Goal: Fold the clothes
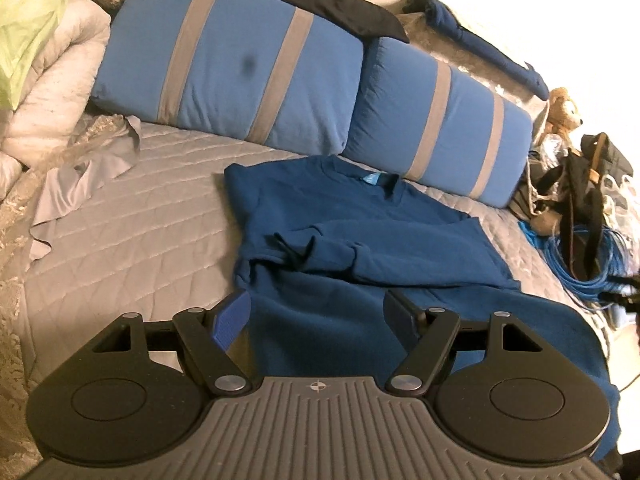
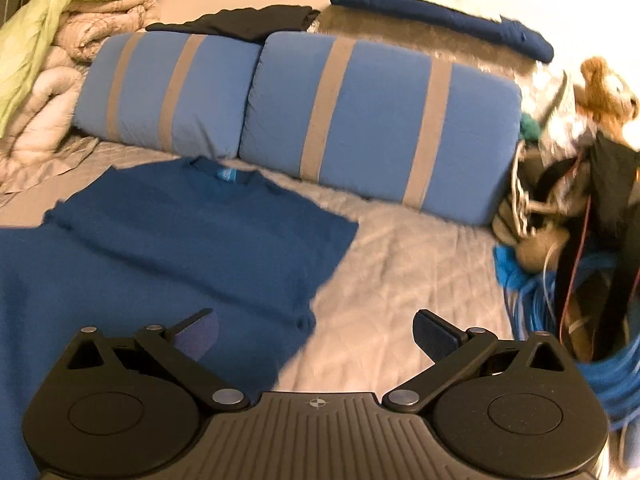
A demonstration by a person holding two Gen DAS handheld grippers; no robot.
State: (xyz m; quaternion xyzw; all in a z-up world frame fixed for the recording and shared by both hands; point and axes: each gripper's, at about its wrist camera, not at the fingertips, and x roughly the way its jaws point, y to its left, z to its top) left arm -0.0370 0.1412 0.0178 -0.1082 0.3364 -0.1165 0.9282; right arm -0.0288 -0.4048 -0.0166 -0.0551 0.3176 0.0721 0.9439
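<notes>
Blue sweater [image 1: 320, 232] lies partly folded, apparently untouched, beneath both released tongs [image 1: 318, 312] [image 2: 316, 334].

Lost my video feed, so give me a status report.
Left claw open, over the blue shirt. Right claw open, at the shirt's edge. Shirt partly folded on the bed. Nothing in the way.

The sweater [image 1: 352, 232] was deep teal-blue with a light blue neck label [image 1: 370, 179]. At twelve o'clock, two pillows [image 2: 376, 120] were sky blue with grey stripes. The bed [image 1: 132, 220] wore a grey diamond-quilted cover. At nine o'clock lay a lime-green blanket [image 2: 48, 20].
</notes>
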